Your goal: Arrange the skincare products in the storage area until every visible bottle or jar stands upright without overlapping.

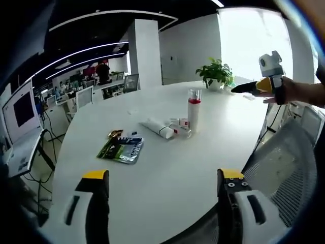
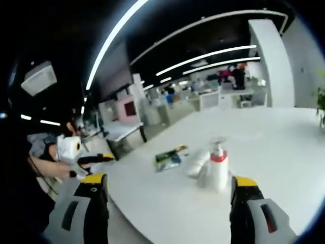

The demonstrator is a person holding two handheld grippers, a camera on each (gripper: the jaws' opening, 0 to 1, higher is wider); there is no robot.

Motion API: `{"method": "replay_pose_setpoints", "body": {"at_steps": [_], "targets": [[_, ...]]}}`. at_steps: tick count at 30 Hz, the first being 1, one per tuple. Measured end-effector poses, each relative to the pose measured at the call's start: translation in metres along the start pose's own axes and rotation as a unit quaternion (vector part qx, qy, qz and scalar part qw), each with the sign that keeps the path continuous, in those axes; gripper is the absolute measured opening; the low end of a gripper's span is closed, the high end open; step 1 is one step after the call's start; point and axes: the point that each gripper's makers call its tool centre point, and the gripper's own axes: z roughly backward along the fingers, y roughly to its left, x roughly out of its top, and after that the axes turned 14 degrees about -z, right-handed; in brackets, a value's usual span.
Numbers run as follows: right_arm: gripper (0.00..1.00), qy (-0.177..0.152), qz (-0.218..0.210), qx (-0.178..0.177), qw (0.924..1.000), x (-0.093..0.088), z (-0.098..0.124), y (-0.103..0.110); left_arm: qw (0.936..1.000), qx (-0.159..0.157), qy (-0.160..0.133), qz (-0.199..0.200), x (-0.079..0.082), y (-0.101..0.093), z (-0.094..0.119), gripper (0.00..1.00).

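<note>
A white bottle [image 1: 194, 109] with a red band and a clear cap stands upright near the middle of the round white table [image 1: 167, 173]. Beside its base lie a white tube [image 1: 157, 128] and a small clear item [image 1: 180, 125] with a red label. A green and blue sachet [image 1: 121, 149] lies flat further left. My left gripper [image 1: 163, 183] is open above the near table edge, well short of them. In the right gripper view the bottle [image 2: 218, 169], tube [image 2: 195, 163] and sachet [image 2: 168, 158] sit ahead of my open right gripper [image 2: 170, 190], which holds nothing.
A potted plant [image 1: 217, 73] stands at the table's far side. A mesh chair [image 1: 289, 162] stands at the right edge. The right gripper [image 1: 254, 87] hovers in a hand beyond the plant. The left gripper [image 2: 94, 158] shows off the table's left edge.
</note>
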Motion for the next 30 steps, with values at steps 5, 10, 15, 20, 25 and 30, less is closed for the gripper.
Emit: {"method": "replay_pose_setpoints", "body": {"at_steps": [5,10,15,20,25,30], "targets": [[0.99,-0.020,0.004,-0.037,0.9991,-0.001,-0.003,0.000,0.9999,0.009,-0.003,0.009,0.000,0.004,0.002,0.81],[0.99,-0.014,0.062,-0.078,0.9949,-0.005,-0.006,-0.007,0.9999,0.012,0.000,0.008,0.000,0.005,0.002,0.81],[0.99,-0.001,0.078,-0.074,0.9941,-0.026,-0.013,-0.005,0.9999,0.014,0.006,0.008,-0.003,0.005,0.002,0.81],[0.99,0.050,0.111,-0.071,0.9900,-0.054,-0.020,-0.005,0.9998,0.017,0.013,0.003,-0.006,0.005,0.001,0.80],[0.99,0.043,0.152,-0.075,0.9846,-0.050,-0.023,-0.005,0.9995,0.027,0.015,-0.002,-0.005,0.008,0.000,0.78],[0.99,0.048,0.153,-0.064,0.9849,-0.053,-0.026,-0.001,0.9994,0.029,0.020,0.001,-0.009,0.010,0.000,0.78]]}}
